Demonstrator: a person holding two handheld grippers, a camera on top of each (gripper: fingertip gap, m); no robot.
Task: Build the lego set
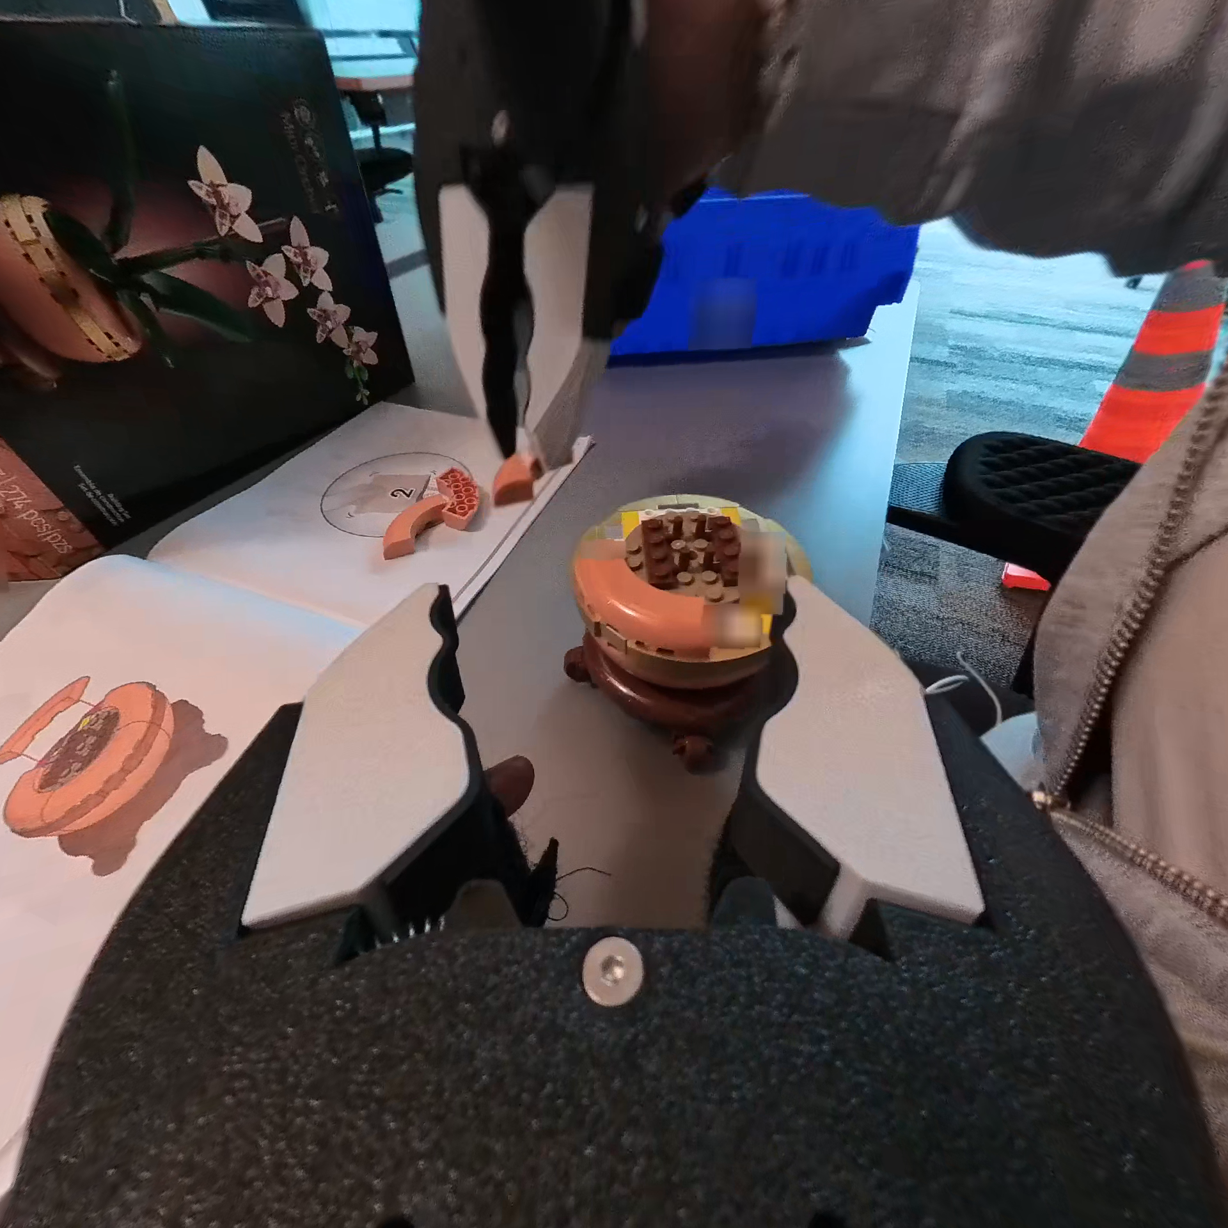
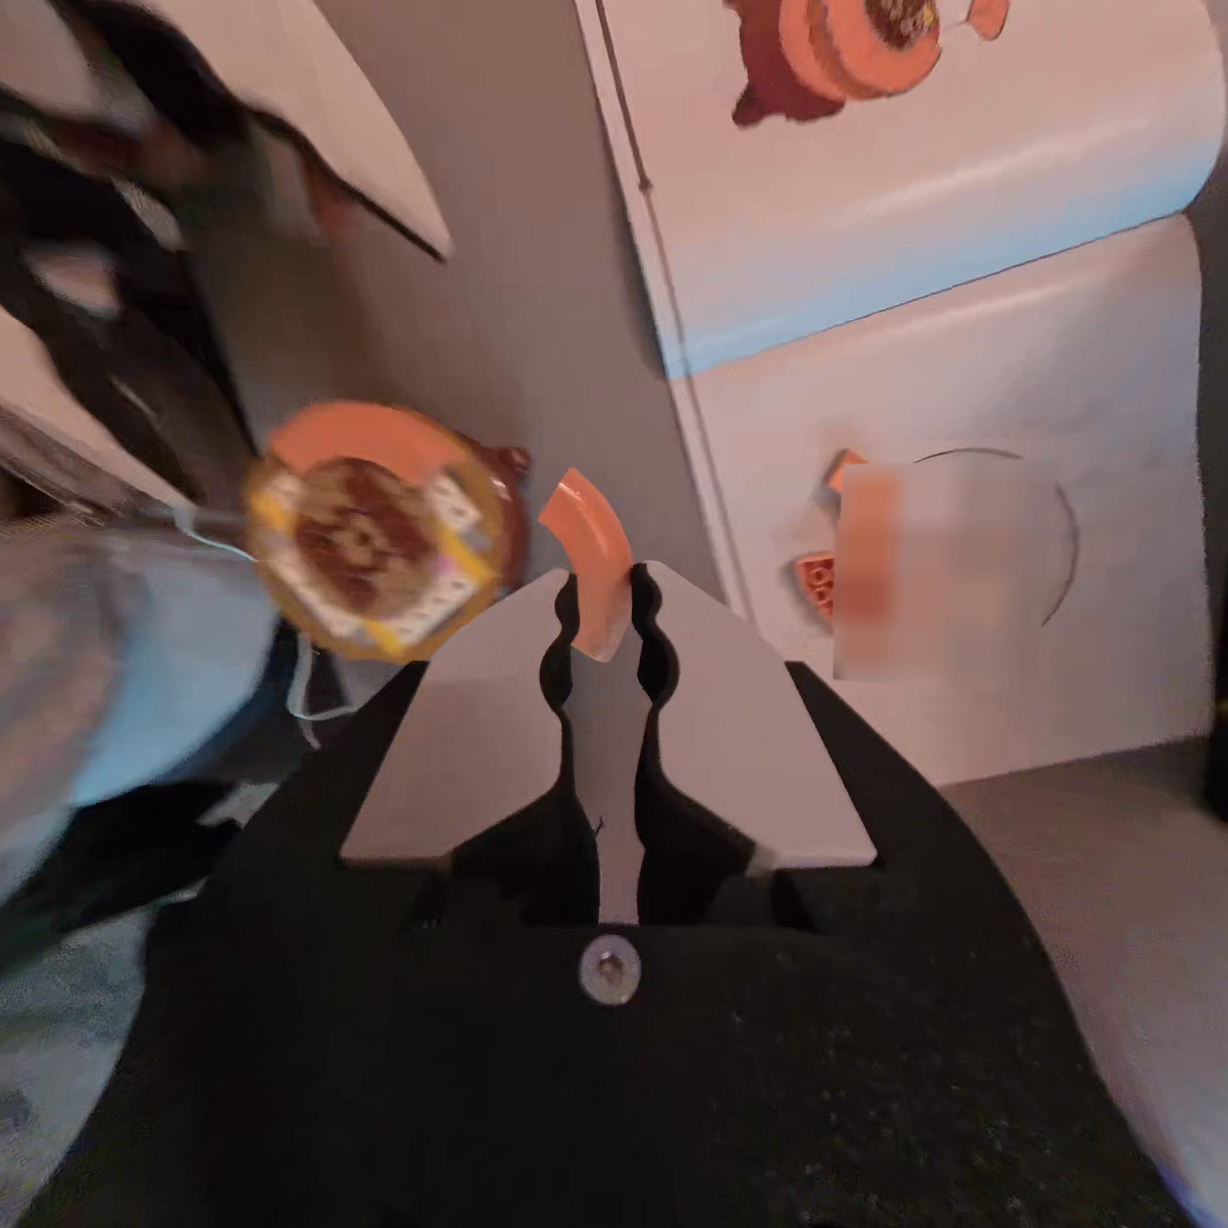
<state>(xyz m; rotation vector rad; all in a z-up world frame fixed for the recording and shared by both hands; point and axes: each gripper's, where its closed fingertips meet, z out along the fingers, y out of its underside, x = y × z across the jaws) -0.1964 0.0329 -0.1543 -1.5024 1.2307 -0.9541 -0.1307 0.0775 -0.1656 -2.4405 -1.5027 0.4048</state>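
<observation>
The part-built round pot model (image 1: pixel 684 598), with a brown base, tan rim, brown studded centre and an orange curved band on its near side, stands on the grey table. My left gripper (image 1: pixel 616 595) is open around it, and its right finger (image 1: pixel 824 638) is against the pot's side. My right gripper (image 1: pixel 525 452) points down behind it, shut on a curved orange piece (image 1: pixel 515 478) at the edge of the paper. In the right wrist view the right gripper (image 2: pixel 601 578) grips that piece (image 2: pixel 588 545) by one end, beside the blurred pot (image 2: pixel 372 525).
Another curved orange piece (image 1: pixel 412 528) and a red studded piece (image 1: pixel 458 498) lie on the white sheet. The open instruction booklet (image 1: pixel 133 698) is at left and the black set box (image 1: pixel 199 266) behind it. A blue bin (image 1: pixel 764 279) stands at the back. A person's grey jacket (image 1: pixel 1143 731) is at right. The tips of one gripper are about 9 cm away from the tips of the other.
</observation>
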